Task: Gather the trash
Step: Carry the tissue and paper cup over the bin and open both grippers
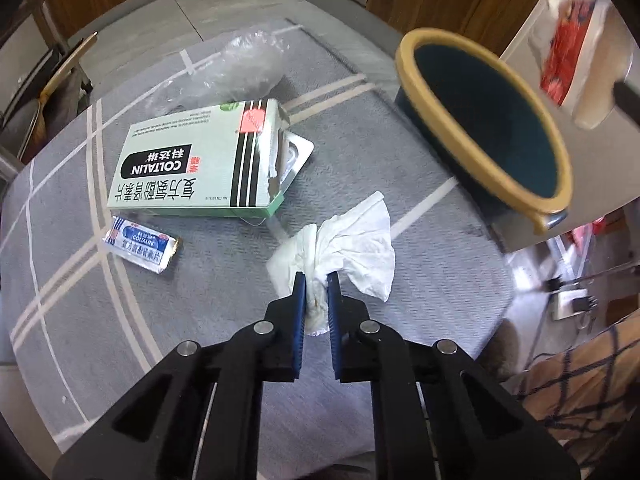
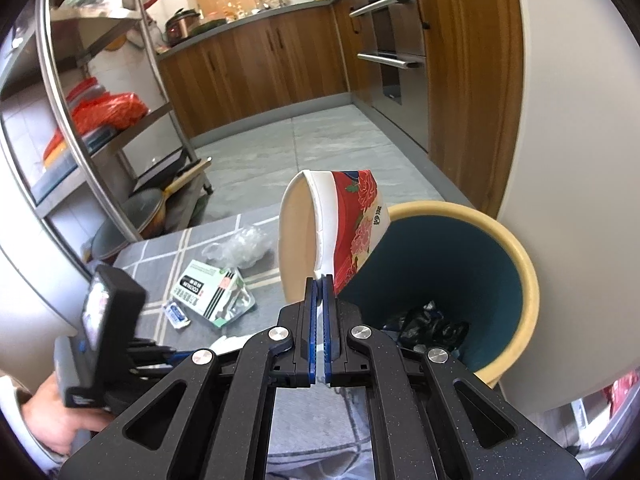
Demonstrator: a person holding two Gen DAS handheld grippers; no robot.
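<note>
My left gripper [image 1: 317,278] is shut on a crumpled white tissue [image 1: 356,240] that lies on the grey checked tablecloth [image 1: 80,320]. Left of it lie a torn green Coltalin medicine box [image 1: 192,164] and a small blue blister pack [image 1: 142,244], with a clear plastic bag [image 1: 244,64] behind them. My right gripper [image 2: 319,278] is shut on the rim of a squashed red floral paper cup [image 2: 352,216], held up beside the teal bin with a yellow rim [image 2: 444,209]. Dark trash [image 2: 428,324] lies in the bin's bottom.
The bin [image 1: 560,152] stands at the table's right edge. A steel shelf rack [image 2: 100,120] with pans and red bags stands left of the table. Wooden kitchen cabinets [image 2: 260,64] and a tiled floor lie beyond. A hand [image 2: 52,420] holds the left gripper's body.
</note>
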